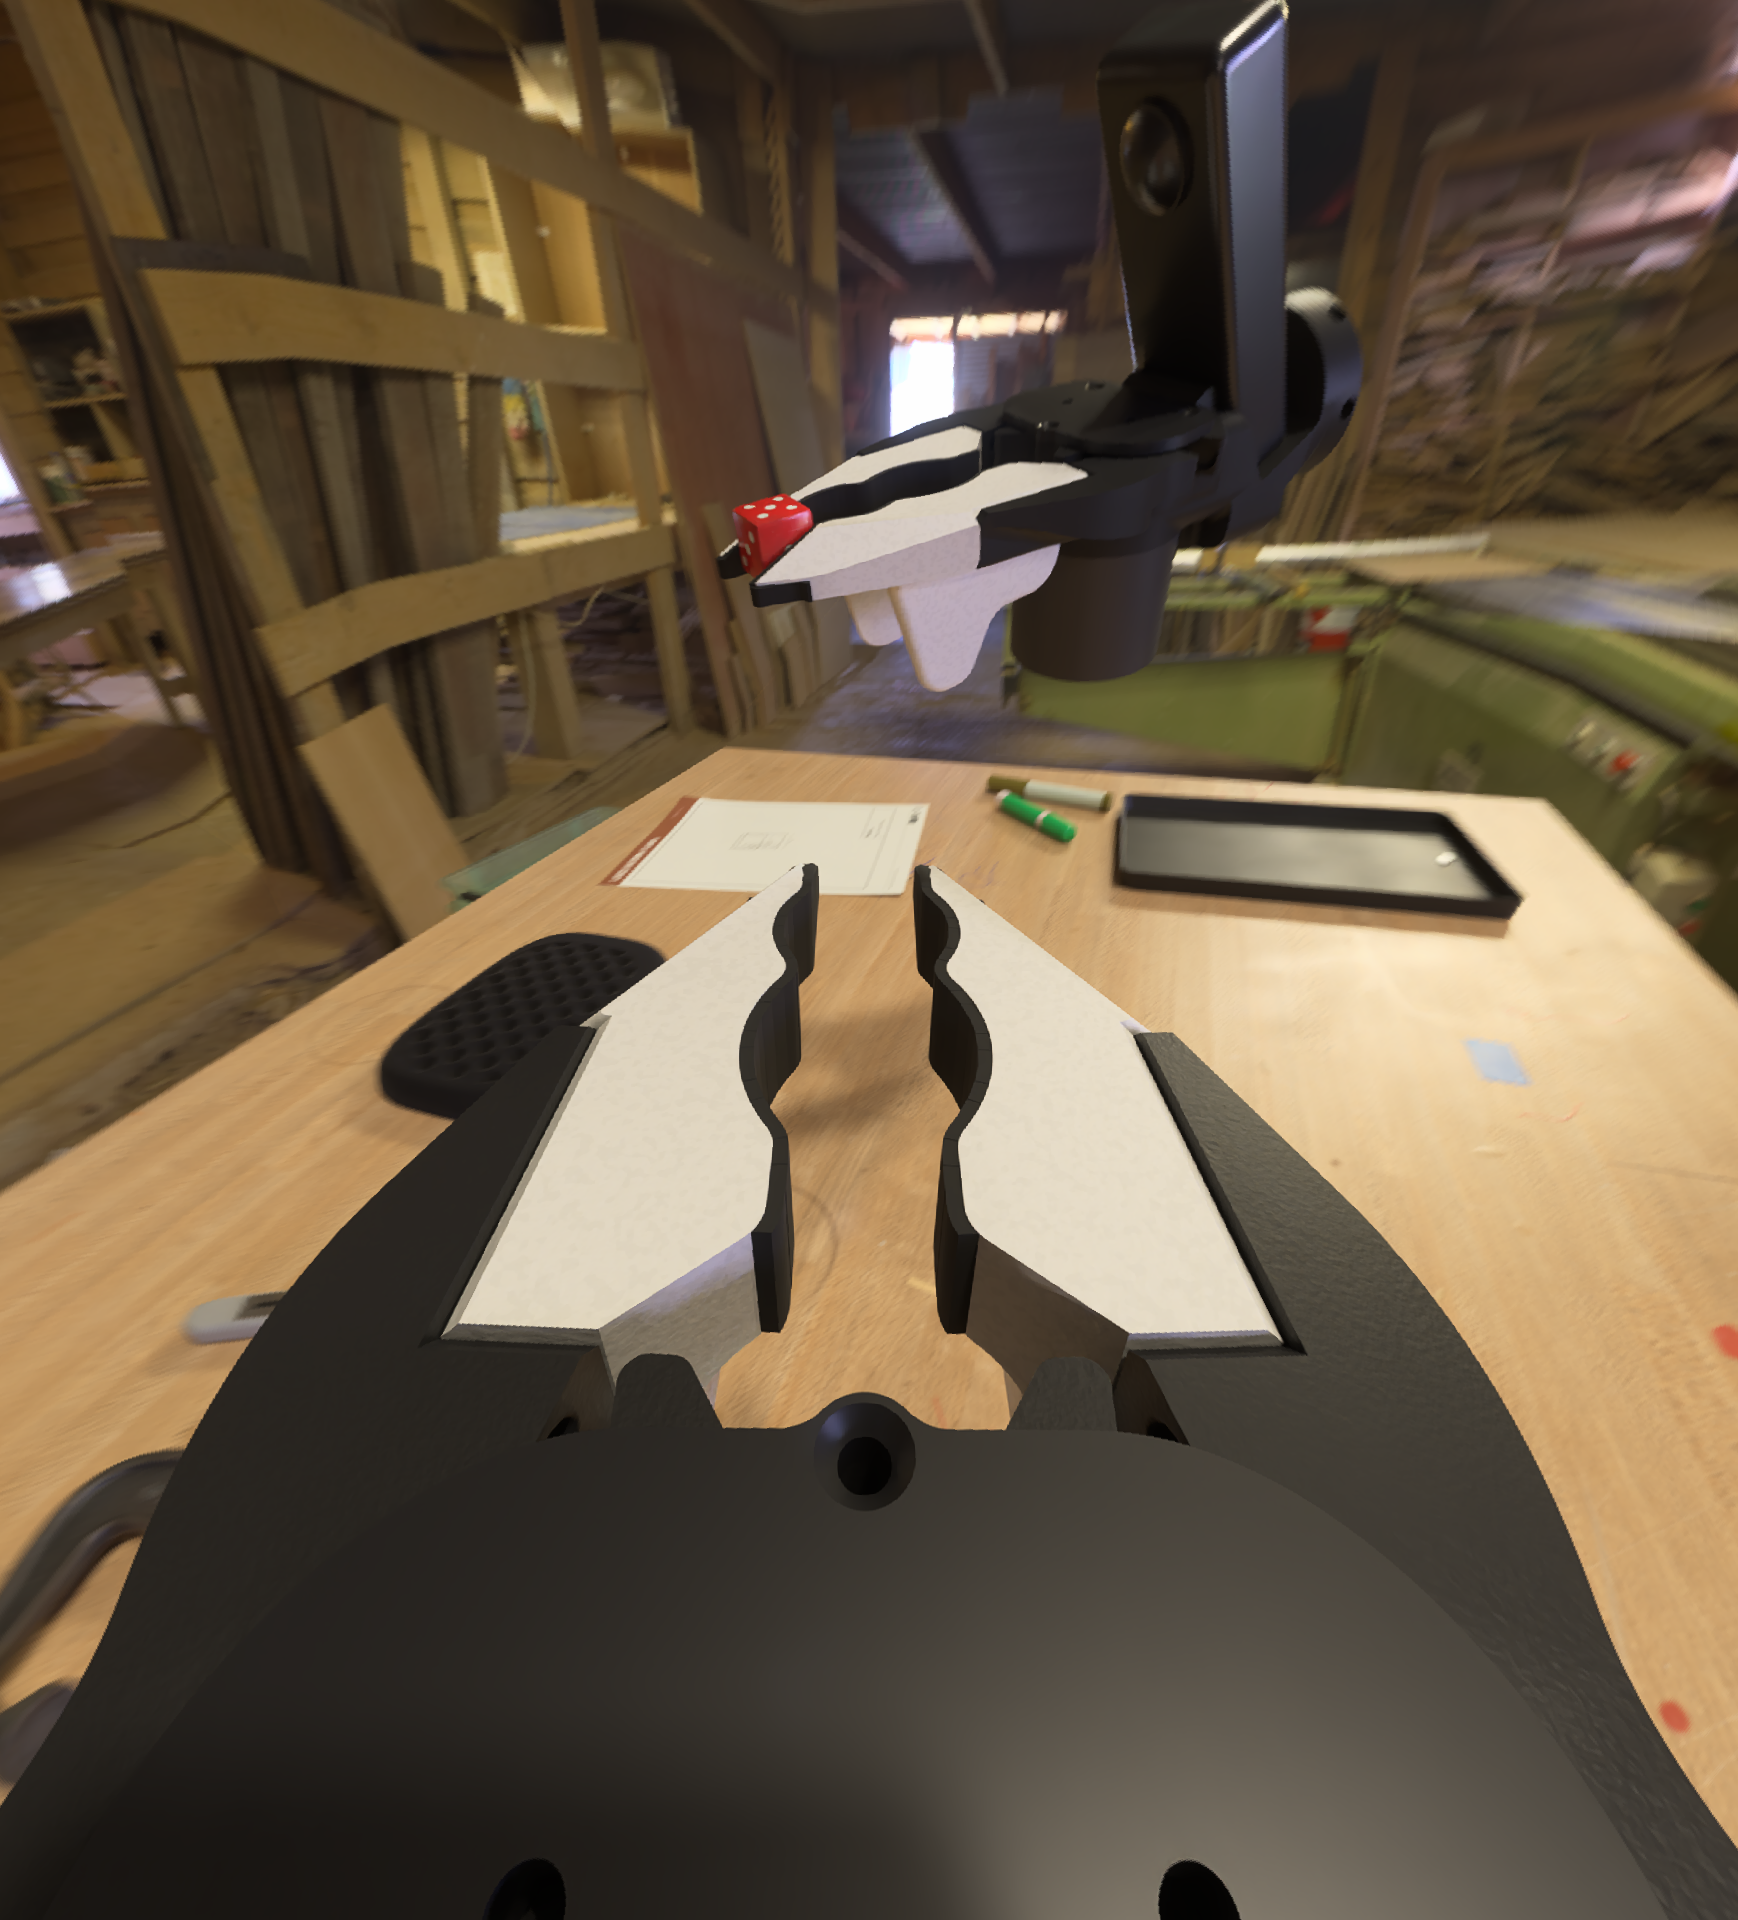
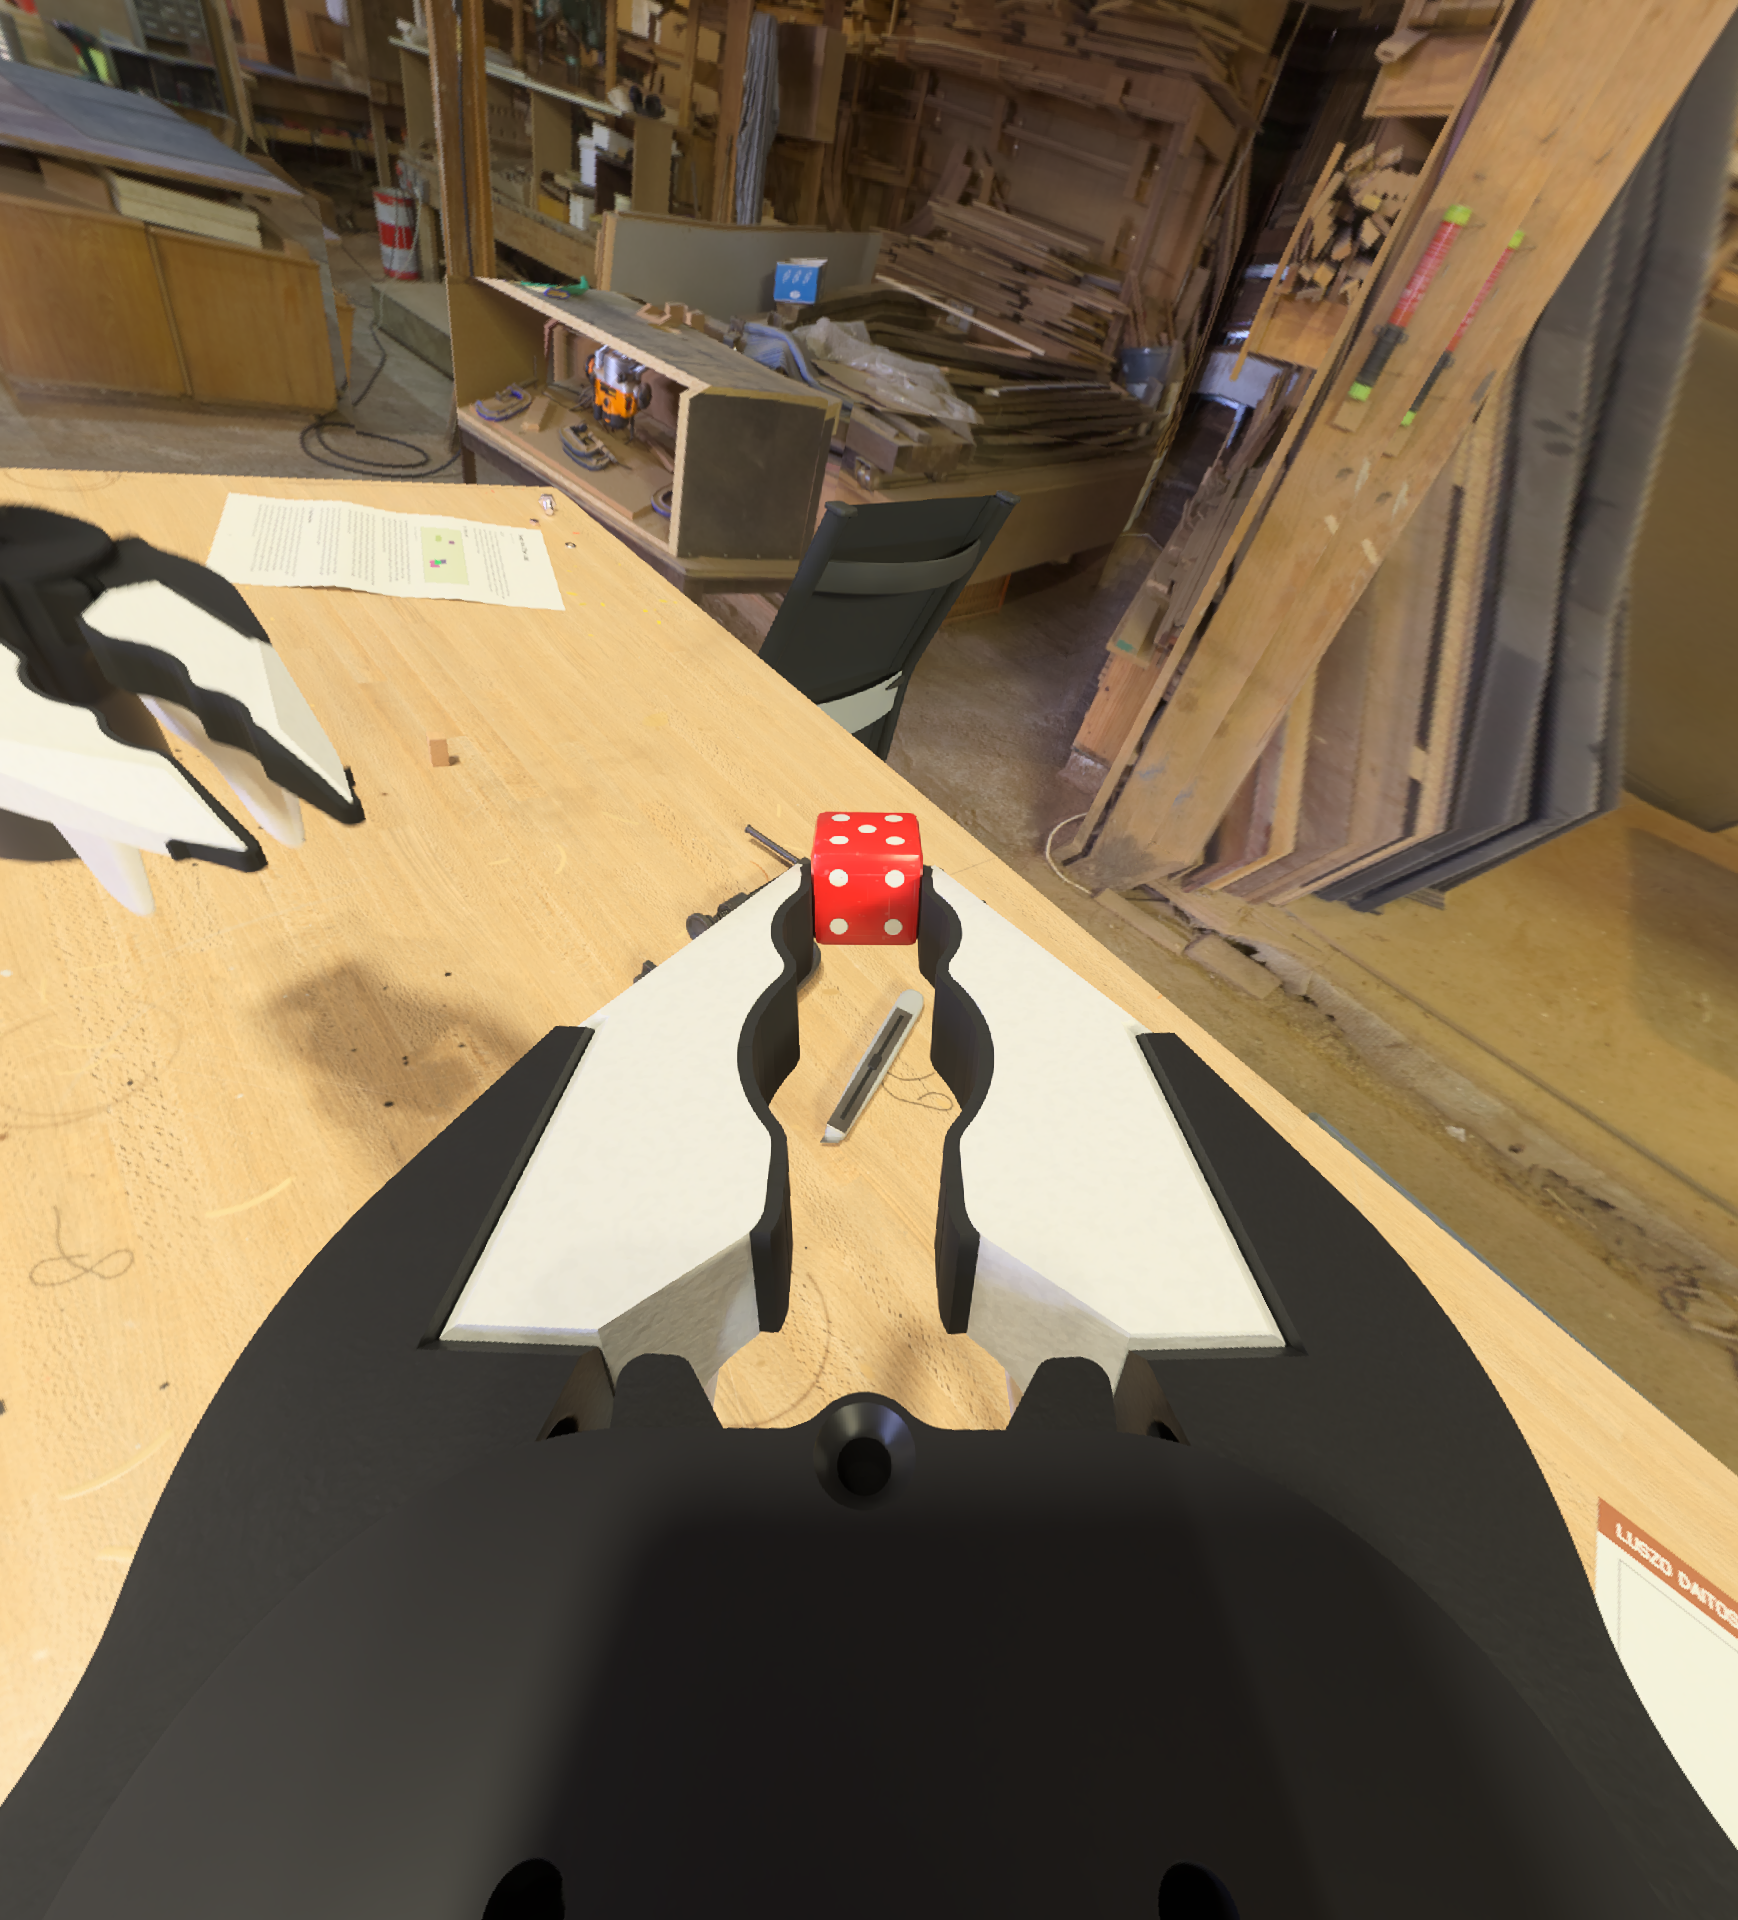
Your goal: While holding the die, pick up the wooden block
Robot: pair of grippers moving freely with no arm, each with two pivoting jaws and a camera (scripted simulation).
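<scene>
Die point(image 2: 866, 879), red with white pips, pinched at fingertips of right gripper point(image 2: 866, 894), aloft over wooden workbench point(image 2: 532, 727). Left gripper point(image 1: 866, 883) parted, holding nothing. Small wooden block point(image 2: 441, 752) on bench at ten o'clock from die, near left gripper's tips.

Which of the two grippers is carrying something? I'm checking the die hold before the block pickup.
The right gripper: its fingertips pinch the red die above the table. The left gripper has only bare wood visible between its parted fingers.
</scene>
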